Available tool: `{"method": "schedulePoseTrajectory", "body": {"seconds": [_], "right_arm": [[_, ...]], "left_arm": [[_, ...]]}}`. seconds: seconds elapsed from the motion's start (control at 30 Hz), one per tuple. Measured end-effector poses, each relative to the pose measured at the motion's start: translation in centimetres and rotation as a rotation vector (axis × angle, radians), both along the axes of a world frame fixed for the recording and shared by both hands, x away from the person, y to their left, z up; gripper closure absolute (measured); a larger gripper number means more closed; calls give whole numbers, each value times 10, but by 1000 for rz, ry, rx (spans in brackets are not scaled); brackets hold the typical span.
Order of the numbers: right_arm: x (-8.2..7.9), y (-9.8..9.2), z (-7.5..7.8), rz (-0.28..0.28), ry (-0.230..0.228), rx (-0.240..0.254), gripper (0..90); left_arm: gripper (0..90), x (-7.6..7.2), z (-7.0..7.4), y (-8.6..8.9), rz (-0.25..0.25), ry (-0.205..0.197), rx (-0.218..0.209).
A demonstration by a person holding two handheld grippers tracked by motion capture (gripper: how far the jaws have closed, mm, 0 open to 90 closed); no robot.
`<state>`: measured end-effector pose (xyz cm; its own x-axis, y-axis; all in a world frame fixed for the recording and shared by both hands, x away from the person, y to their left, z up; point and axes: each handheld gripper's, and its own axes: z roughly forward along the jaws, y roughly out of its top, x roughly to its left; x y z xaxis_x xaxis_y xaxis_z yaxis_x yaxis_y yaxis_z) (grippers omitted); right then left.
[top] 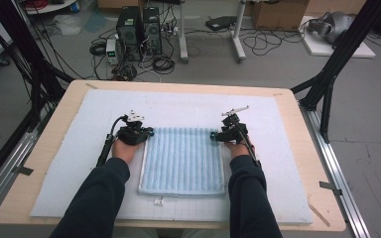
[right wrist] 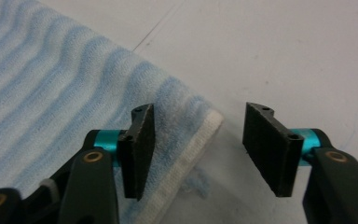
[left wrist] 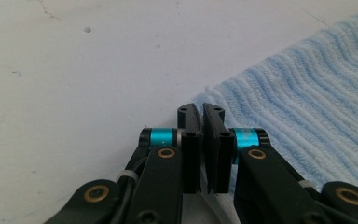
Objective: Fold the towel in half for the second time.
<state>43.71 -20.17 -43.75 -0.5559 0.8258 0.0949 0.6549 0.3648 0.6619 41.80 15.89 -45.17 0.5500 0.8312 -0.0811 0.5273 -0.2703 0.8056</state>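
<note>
High view: a light blue ribbed towel (top: 183, 161) lies flat on a white foam mat (top: 287, 148) that covers a wooden table (top: 54, 129). The person's forearms in dark sleeves (top: 99, 198) come in from the near edge, and each hand sets its gripper at one of the towel's two far corners. The left gripper (top: 149, 133) is at the far left corner and the right gripper (top: 214, 135) at the far right corner; the rest of the towel stretches between them and back toward the person.

Left gripper view: the left gripper (left wrist: 201, 126) is clenched, its jaws pressed almost together at the towel (left wrist: 307, 93) corner. The corner runs in to the jaw tips from the right, and a thin edge of cloth seems pinched between them, though the jaws hide the exact contact. Bare mat (left wrist: 74, 70) lies to the left of the jaws and ahead of them.

Right gripper view: the right gripper (right wrist: 198, 140) is released, its jaws standing apart without pressing on anything. The towel (right wrist: 51, 84) corner, with its white hem (right wrist: 191, 154), lies just beside the left jaw and reaches partly into the gap; the right jaw stands over bare mat (right wrist: 284, 56), apart from the cloth. A small tuft of loose threads (right wrist: 200, 179) lies on the mat between the jaws
</note>
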Motion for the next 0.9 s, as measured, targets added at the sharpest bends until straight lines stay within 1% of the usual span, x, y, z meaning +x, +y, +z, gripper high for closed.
{"method": "schedulePoseTrajectory", "body": {"seconds": [0.1, 0.2, 0.23, 0.3, 0.33, 0.4, 0.43, 0.47, 0.53, 0.63, 0.67, 0.7, 0.73, 0.83, 0.9], "right_arm": [[0, 1, -1, 9, -9, 0, 529], [0, 2, -1, 28, -14, 0, 625], [0, 2, -1, 32, -10, 7, 676], [0, 3, -1, 48, -2, 27, 812], [-1, 4, -1, 58, -2, 24, 830], [-3, 8, 1, 69, -21, -14, 842], [-4, 9, 2, 72, -32, -29, 844], [-5, 10, 3, 69, -37, -33, 845], [-7, 10, 9, 65, -74, -30, 846], [-9, 9, 17, 52, -125, 1, 847], [-9, 8, 19, 53, -132, 8, 846], [-10, 8, 20, 45, -135, 17, 847], [-10, 8, 21, 42, -140, 20, 846], [-14, 8, 27, 46, -161, 25, 845], [-18, 7, 32, 53, -177, 28, 845]], "left_arm": [[855, 0, 0, 1, -1, 7, -6], [855, 0, 0, 1, 0, 7, -9], [856, 1, 0, 1, -1, 6, -10], [857, 1, 0, 2, -2, 9, -14], [858, 1, 0, 2, 1, 11, -19], [863, 1, 1, 5, 5, 20, -39], [872, 1, 1, 6, 15, 29, -56], [873, 1, 1, 8, 23, 34, -77], [874, 0, 4, 12, 21, 23, -91], [875, -1, 13, 16, 37, -11, -147], [876, -1, 16, 18, 41, -24, -167], [876, -2, 18, 19, 45, -27, -180], [876, -3, 20, 20, 45, -33, -190], [876, -6, 24, 23, 32, -46, -202], [875, -8, 28, 25, 23, -53, -228]]}}
